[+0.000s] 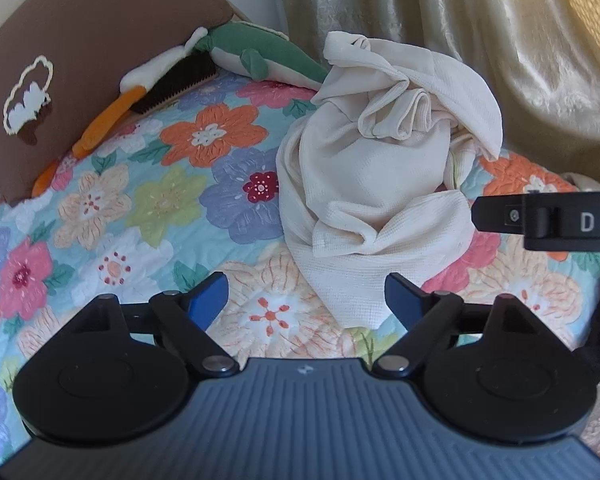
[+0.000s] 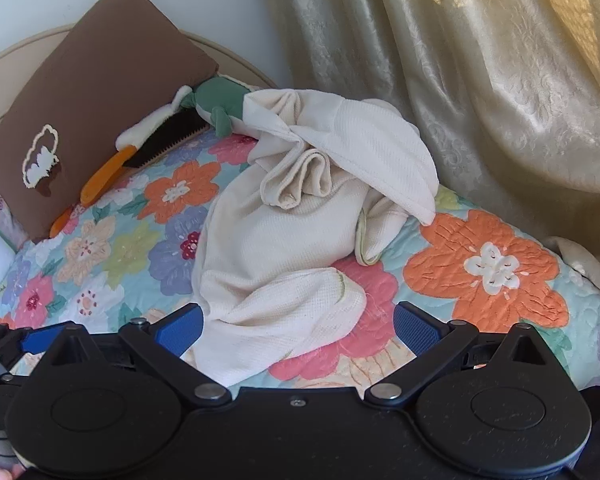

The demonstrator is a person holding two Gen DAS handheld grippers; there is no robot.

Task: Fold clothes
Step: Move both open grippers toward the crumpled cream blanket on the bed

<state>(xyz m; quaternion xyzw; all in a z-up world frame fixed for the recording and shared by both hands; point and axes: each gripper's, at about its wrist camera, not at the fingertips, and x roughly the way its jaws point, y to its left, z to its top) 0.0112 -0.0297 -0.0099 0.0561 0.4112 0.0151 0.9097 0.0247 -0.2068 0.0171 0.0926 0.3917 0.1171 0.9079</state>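
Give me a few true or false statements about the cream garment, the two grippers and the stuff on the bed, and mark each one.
1. The cream garment lies crumpled on the floral quilt. True.
2. The left gripper is clamped on the garment. False: its jaws are open and grip nothing.
3. The right gripper is open, with cloth lying between its fingers. True.
4. The brown pillow lies on top of the garment. False: it leans at the head of the bed, apart from it.
5. A curtain hangs behind the bed. True.
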